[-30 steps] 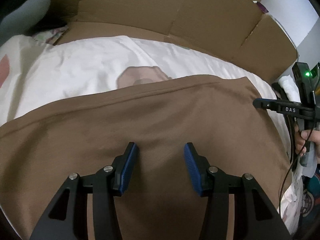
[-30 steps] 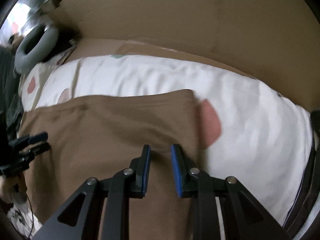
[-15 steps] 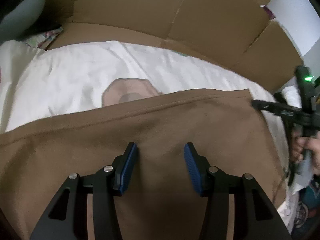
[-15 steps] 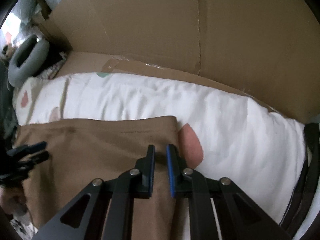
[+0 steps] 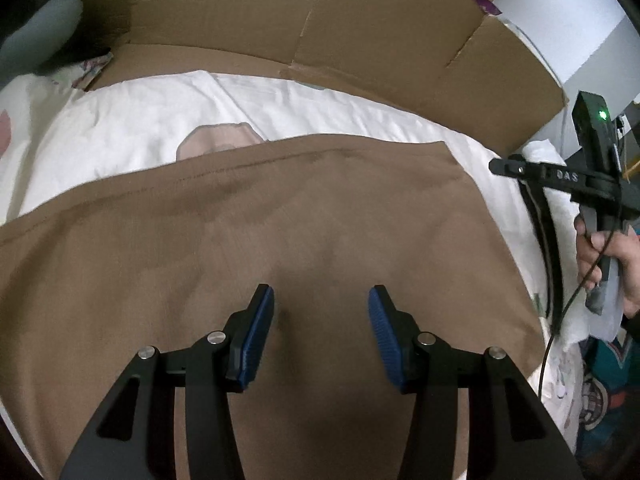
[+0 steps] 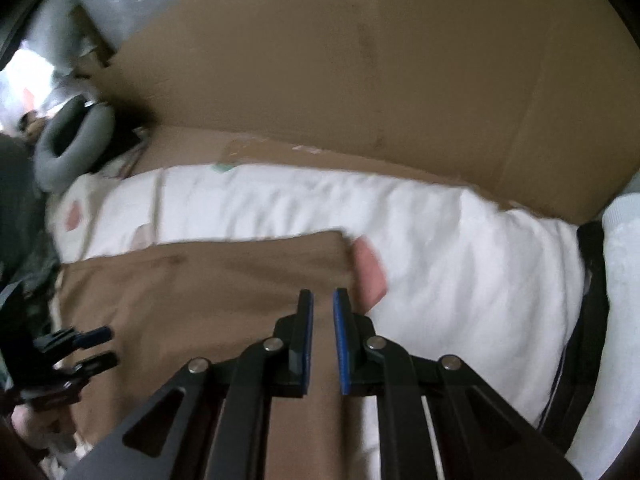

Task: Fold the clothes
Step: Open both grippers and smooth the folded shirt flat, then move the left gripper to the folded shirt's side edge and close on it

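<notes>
Brown garment (image 5: 304,220) spread flat and smooth on the white bedsheet (image 5: 132,120), stitched hem along its far edge, your left gripper (image 5: 321,312) wide apart above it, your right gripper (image 6: 322,312) nearly closed, holding nothing, at its right edge.

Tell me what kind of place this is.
Most likely a bedroom in a home, used as a makeshift folding spot. A brown garment lies spread on a white patterned bed sheet, flattened cardboard stands behind it, and a grey neck pillow sits nearby.
</notes>
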{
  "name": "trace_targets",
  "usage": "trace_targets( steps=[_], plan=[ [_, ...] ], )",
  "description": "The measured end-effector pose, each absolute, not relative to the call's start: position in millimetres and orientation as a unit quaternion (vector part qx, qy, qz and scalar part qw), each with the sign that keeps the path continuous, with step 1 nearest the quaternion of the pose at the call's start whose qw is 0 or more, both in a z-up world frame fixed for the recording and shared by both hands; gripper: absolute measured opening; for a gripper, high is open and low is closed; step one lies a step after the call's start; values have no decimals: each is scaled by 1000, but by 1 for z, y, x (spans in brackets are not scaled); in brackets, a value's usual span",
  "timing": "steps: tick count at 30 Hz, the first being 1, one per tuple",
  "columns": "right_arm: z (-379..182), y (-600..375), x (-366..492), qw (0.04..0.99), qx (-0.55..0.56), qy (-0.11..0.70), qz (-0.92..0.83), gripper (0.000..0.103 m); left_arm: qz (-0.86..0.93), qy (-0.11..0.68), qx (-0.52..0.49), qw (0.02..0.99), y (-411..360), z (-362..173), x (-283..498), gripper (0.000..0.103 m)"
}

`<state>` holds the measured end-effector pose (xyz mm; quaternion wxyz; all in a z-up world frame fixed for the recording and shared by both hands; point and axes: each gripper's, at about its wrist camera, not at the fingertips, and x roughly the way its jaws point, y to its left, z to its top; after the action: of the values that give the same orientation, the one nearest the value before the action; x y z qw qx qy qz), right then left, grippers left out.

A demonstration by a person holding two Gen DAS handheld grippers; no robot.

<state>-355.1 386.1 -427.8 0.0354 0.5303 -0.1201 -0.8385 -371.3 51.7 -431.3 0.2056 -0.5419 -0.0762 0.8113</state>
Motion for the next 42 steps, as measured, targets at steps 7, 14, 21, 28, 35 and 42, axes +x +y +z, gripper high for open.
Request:
trace_targets(
  steps=[7, 14, 21, 28, 35, 42],
  plan=[
    [-424, 355, -305, 83, 544, -100, -829, 17, 801, -70, -553, 216, 55, -424, -327, 50],
    [-416, 339, -260, 81, 548, -65, -830, 17, 793, -70, -565, 218, 58, -413, -288, 50],
    [-423, 316, -229, 96, 551, -77, -825, 23, 799, -80, -553, 221, 56, -405, -259, 50],
    [-444, 289, -216, 121, 570, -73, -809, 23, 790, -80, -564, 228, 63, -420, -250, 50],
    [-467, 274, -198, 128, 595, -32, -793, 23, 780, -64, -576, 235, 69, -432, -239, 50],
    [-480, 304, -183, 96, 609, -38, -786, 23, 768, -54, -594, 233, 61, -445, -222, 50]
  ],
)
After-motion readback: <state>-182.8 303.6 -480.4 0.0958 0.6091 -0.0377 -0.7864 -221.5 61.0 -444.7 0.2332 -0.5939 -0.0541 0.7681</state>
